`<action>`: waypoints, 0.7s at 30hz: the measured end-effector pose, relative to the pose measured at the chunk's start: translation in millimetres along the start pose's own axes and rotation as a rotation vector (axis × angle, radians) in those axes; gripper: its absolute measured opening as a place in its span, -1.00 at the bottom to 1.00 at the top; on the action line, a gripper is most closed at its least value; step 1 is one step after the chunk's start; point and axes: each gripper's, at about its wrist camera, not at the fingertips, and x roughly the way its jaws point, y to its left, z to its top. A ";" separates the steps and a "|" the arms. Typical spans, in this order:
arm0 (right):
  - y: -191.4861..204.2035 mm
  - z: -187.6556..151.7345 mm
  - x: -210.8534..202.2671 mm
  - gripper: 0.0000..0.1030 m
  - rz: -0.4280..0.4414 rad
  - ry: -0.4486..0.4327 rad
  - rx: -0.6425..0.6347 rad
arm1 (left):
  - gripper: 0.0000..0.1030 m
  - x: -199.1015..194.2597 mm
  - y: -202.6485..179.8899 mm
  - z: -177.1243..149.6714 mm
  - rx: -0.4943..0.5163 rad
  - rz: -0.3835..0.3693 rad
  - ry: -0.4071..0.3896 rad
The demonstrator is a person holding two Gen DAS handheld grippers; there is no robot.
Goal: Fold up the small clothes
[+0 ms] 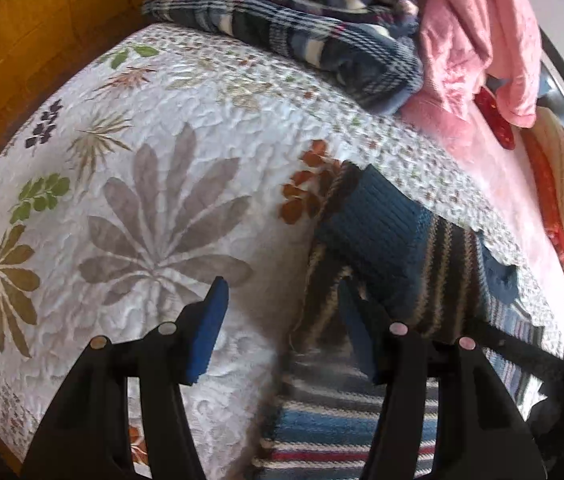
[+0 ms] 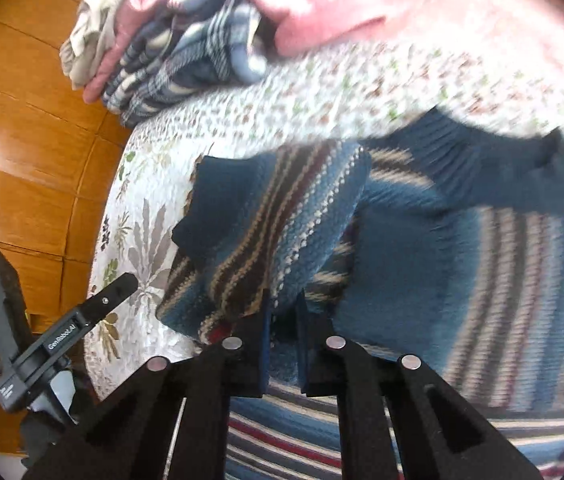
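Note:
A knitted sweater (image 2: 402, 264) with blue, brown, cream and red stripes lies on a floral quilt (image 1: 154, 128). In the right wrist view its striped sleeve (image 2: 274, 224), ending in a dark blue cuff (image 2: 222, 200), is raised and folded across the body. My right gripper (image 2: 284, 354) is shut on the sleeve's lower edge, with its pads nearly together. In the left wrist view my left gripper (image 1: 282, 332) hangs open at the sweater's left edge (image 1: 322, 288). Its left pad (image 1: 210, 332) is over bare quilt and its right pad (image 1: 356, 336) over the knit.
A stack of folded plaid and pink clothes (image 1: 302, 20) sits at the far end of the bed, with loose pink fabric (image 1: 482, 40) beside it. Red and striped items (image 1: 558, 184) lie far right. A wooden panel (image 2: 22, 160) borders the bed on the left.

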 end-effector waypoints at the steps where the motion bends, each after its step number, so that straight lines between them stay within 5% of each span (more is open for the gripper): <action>1: -3.1 0.5 -4.5 -0.81 -0.022 -0.008 -0.008 | 0.09 0.1 -4.9 -1.6 0.018 -0.002 0.001; 5: -22.9 1.3 -16.5 -0.81 -0.138 -0.025 -0.020 | 0.09 5.2 -20.9 -9.5 0.092 0.007 0.014; 13: -56.2 -13.7 11.8 -0.76 -0.231 0.043 0.008 | 0.10 31.2 -37.2 -27.4 0.213 0.067 0.110; 21: -37.0 -10.8 7.7 -0.56 -0.395 0.008 -0.070 | 0.10 25.0 -17.0 -15.9 0.127 0.105 0.093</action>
